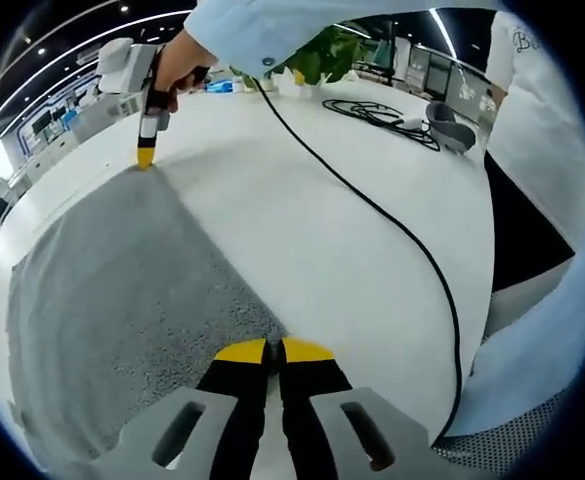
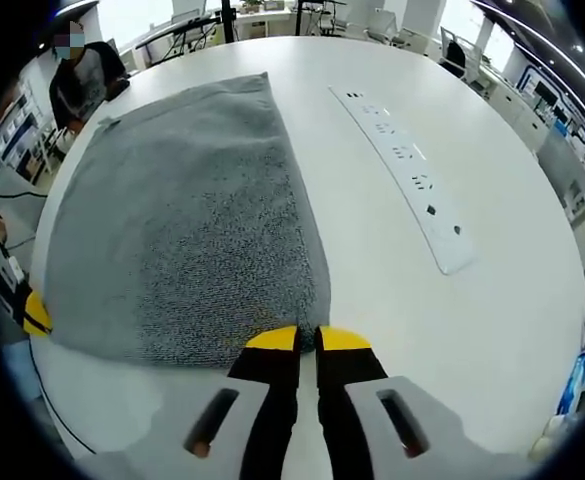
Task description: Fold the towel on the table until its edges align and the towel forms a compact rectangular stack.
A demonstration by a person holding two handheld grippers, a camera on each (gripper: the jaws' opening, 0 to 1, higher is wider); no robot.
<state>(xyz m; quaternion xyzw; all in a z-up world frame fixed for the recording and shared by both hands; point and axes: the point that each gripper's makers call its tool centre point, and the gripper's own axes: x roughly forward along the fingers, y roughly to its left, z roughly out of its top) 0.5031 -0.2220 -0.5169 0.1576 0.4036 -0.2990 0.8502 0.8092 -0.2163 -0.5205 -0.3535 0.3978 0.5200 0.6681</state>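
So both grippers are pinched down right now. The left gripper (image 1: 274, 352) has its yellow tips closed together on a corner of the grey towel (image 1: 112, 300), and the right gripper (image 2: 308, 340) is doing the same at the neighbouring corner, jaws nipped together with the hem between them. In the left gripper view you can see the right one further along that same edge, held by a hand (image 1: 177, 68), its tip down at the far corner.

The towel itself lies spread flat on the white worktop (image 1: 312, 220), one layer as far as I can tell. It looks like thick terry, so I'd guess soft, floppy and a bit grippy, light enough to lift but it'll sag in the middle. Corners seem the right place to hold it, since the hem gives the tips something firm.

No containers anywhere. Just a white power strip (image 2: 404, 165) lying beside the towel, a black cable (image 1: 392, 225) trailing across the worktop, and some green plants (image 1: 317, 55) at the far side.
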